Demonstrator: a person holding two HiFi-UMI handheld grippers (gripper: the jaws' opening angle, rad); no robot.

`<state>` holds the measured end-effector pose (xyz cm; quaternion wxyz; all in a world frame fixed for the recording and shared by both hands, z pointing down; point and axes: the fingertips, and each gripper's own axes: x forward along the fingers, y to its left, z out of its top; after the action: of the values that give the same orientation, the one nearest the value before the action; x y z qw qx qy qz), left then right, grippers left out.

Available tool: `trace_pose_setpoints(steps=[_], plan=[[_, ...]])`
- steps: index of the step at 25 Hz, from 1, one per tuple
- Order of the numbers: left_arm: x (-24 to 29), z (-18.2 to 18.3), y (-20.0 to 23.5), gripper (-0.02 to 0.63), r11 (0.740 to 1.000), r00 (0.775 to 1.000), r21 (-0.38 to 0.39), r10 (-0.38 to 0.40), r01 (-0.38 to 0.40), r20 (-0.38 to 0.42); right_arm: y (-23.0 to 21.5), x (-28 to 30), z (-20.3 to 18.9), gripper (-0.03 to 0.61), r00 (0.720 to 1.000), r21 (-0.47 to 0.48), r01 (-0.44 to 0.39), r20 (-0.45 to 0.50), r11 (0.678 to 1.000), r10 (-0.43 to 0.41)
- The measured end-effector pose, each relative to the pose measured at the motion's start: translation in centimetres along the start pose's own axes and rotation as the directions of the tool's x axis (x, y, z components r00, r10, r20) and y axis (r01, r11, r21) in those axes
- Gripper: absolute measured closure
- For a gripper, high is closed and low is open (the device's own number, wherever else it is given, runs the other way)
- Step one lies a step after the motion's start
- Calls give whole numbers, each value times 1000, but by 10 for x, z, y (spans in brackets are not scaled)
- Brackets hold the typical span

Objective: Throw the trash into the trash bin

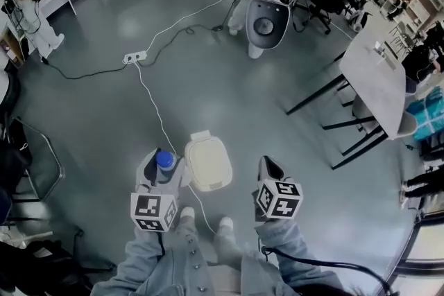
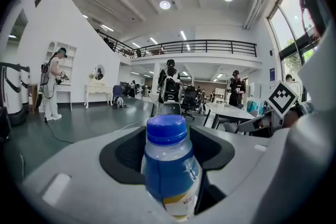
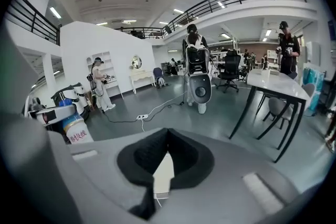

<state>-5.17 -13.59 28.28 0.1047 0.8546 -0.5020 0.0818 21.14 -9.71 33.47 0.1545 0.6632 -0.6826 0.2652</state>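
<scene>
Left gripper (image 2: pixel 167 139) pinched a blue-capped clear plastic bottle (image 2: pixel 169 168), right gripper (image 3: pixel 167 136) pressed together, cream lidded trash bin (image 1: pixel 208 163) lower centre between them.

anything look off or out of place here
Nothing looks spilled or broken. The one oddity is a white cable from the power strip. It trails loose across the floor, past the trash bin toward the person's shoes, a likely trip risk.
</scene>
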Motion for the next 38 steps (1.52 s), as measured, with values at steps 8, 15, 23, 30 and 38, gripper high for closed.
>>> trace_pose_setpoints(steps=[8,15,23,30,38], plan=[[-3,-68,14,341,997,996,-24,68,-70,-65,3,34,-69,575,996,-7,-38,-84,999,37],[-7,-175,29,341,991,982,-30,127,-132,-140,-4,80,-170,575,983,14,-56,-174,998,58],[-16,-271,36,341,985,965,-47,153,-167,-212,-12,114,-262,575,969,43,-44,-240,998,53],[-11,-287,44,341,982,962,-53,168,-183,-217,-4,125,-287,575,959,34,-70,-273,997,77],[-12,-307,45,341,984,958,-53,153,-170,-242,19,149,-312,575,943,26,-111,-311,993,113]])
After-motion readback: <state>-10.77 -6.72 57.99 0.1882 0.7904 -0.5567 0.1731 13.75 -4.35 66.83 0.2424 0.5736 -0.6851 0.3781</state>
